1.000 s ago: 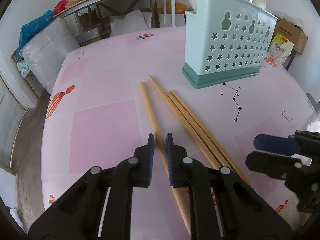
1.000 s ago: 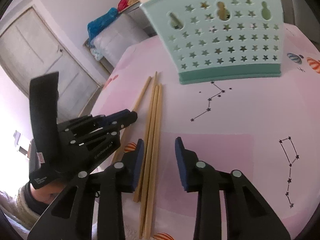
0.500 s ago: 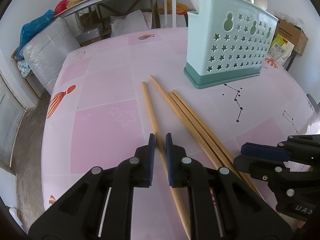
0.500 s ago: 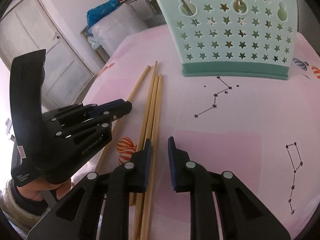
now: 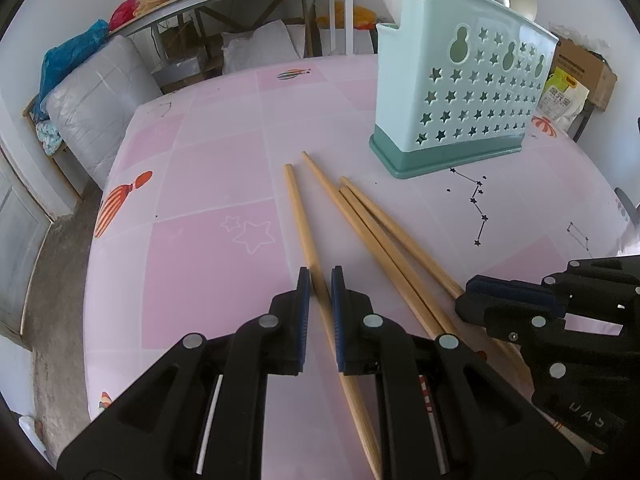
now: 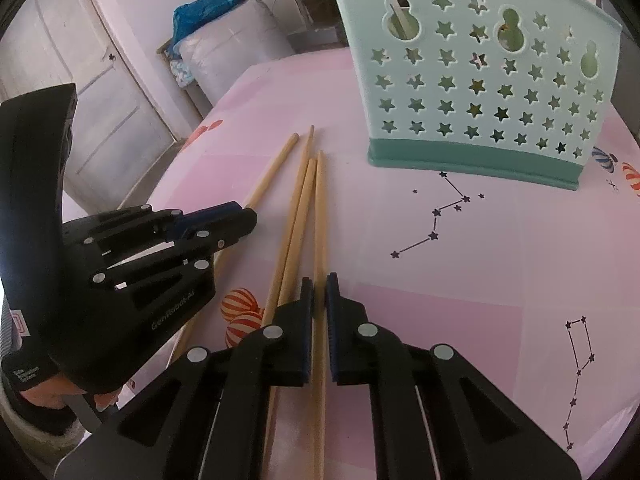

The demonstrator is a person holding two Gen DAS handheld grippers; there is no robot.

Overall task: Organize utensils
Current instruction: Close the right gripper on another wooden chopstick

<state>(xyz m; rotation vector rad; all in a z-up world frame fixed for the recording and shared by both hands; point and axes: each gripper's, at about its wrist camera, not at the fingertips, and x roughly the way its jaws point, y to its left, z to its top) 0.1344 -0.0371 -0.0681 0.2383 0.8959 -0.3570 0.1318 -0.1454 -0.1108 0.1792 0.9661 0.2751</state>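
Four wooden chopsticks [image 5: 360,232] lie mid-table before the holder [image 5: 460,104]. The left gripper [image 5: 320,292] pinches one; the right gripper [image 6: 319,300], just closing, pinches another. Light, stiff, slippery: better to grip mid-shaft.

Bare tablecloth [image 5: 208,264] left of chopsticks [image 5: 372,232]

On the black body of your left gripper [image 6: 244,220], in the right wrist view, you can read "GenRobot.AI" in grey letters. Lower on the same body there is small white print, too blurred to read. The yellow-green bag [image 5: 562,96] beside the table has printed characters, but you cannot make them out.
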